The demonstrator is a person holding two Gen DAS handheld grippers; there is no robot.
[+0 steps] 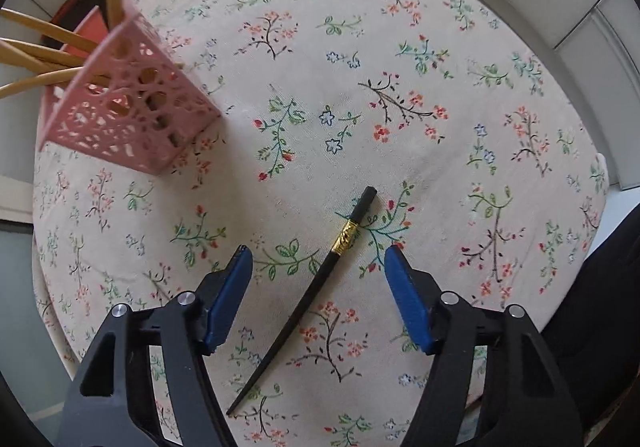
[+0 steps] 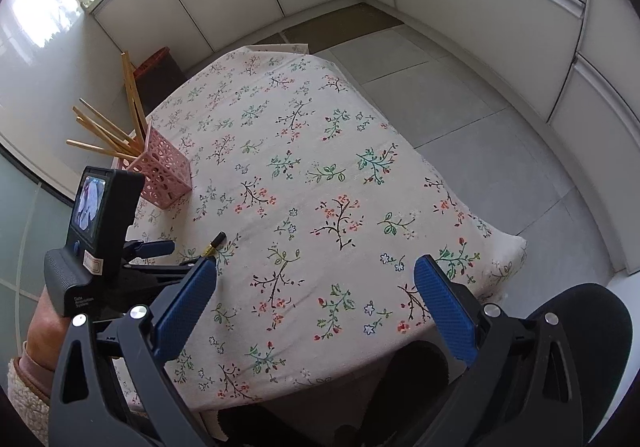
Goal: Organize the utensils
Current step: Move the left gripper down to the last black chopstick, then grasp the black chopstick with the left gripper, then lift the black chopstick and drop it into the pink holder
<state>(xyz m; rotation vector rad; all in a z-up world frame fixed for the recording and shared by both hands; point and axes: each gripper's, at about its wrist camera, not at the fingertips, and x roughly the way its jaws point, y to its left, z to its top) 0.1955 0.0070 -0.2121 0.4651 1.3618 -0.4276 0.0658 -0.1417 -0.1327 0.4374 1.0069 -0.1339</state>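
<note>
Between the left gripper's (image 1: 318, 263) parted jaws, a black chopstick (image 1: 316, 287) with a gold band lies slantwise on the floral-clothed desk (image 1: 400, 27), untouched. To take it cleanly, lower until the pads straddle its middle, then close squarely across the shaft so it cannot roll. Its place is likely the pink lattice holder (image 1: 132, 115) with the bamboo chopsticks (image 1: 48, 55). Empty, the right gripper (image 2: 316, 283) hangs wide apart.

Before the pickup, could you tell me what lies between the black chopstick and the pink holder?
Nothing: only bare floral cloth between the chopstick and the holder, clearest in the left wrist view.
</note>
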